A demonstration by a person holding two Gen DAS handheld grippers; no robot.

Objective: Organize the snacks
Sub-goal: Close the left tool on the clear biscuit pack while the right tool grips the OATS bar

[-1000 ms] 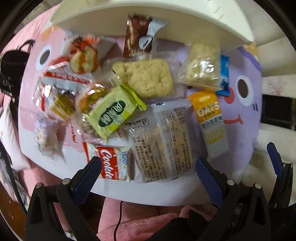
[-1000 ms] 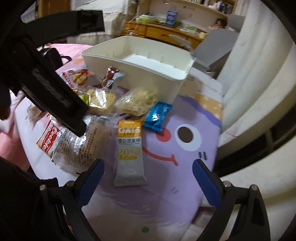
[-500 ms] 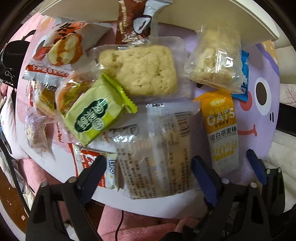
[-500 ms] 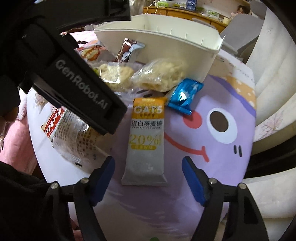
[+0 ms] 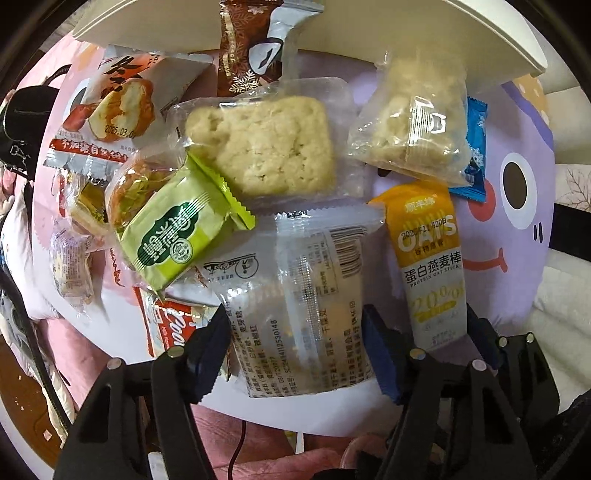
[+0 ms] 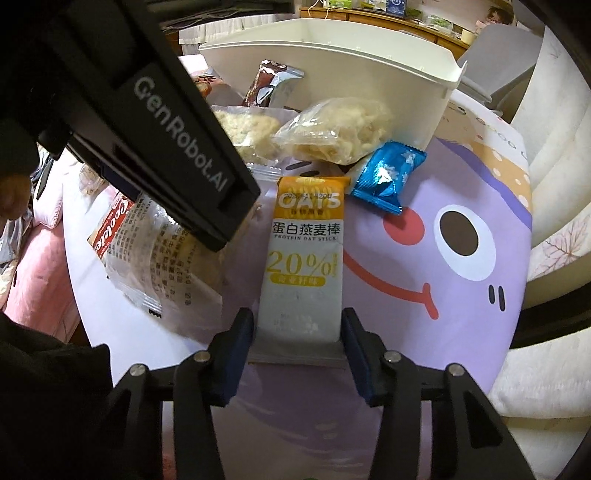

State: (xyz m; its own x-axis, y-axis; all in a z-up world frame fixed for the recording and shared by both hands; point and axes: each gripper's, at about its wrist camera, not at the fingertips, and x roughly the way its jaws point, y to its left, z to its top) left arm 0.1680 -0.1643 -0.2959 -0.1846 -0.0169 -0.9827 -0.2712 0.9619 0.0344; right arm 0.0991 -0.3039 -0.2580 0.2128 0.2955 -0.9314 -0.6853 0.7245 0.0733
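Both grippers are pointed steeply down at a heap of snacks. The left gripper (image 5: 295, 354) is set astride the clear packet (image 5: 299, 306), its blue pads at the packet's two long edges; its jaws are closing, and whether the pads already press cannot be told. The right gripper (image 6: 297, 350) is set astride the near end of the oat bar (image 6: 304, 258), jaws closing, with the pads just beside the wrapper's edges and a firm grip not yet seen. In the right wrist view the black body of the left gripper fills the 10 o'clock quarter. The clear packet is crinkled film printed with black text over a pale cake. The oat bar is a flat, long sachet, orange at the far end and white at the near end. At 12 o'clock of the clear packet a pale square biscuit (image 5: 258, 147) lies in a clear tray; at 10 o'clock a green foil pack (image 5: 177, 236) is tilted. A shiny blue packet (image 6: 384, 177) touches a lumpy clear bag (image 6: 332, 133). Beyond them a white plastic bin (image 6: 369, 74) stands. Everything rests on a bench (image 6: 461, 314) covered by a lilac cartoon face; a wooden sideboard (image 6: 369, 16) is seen far behind.
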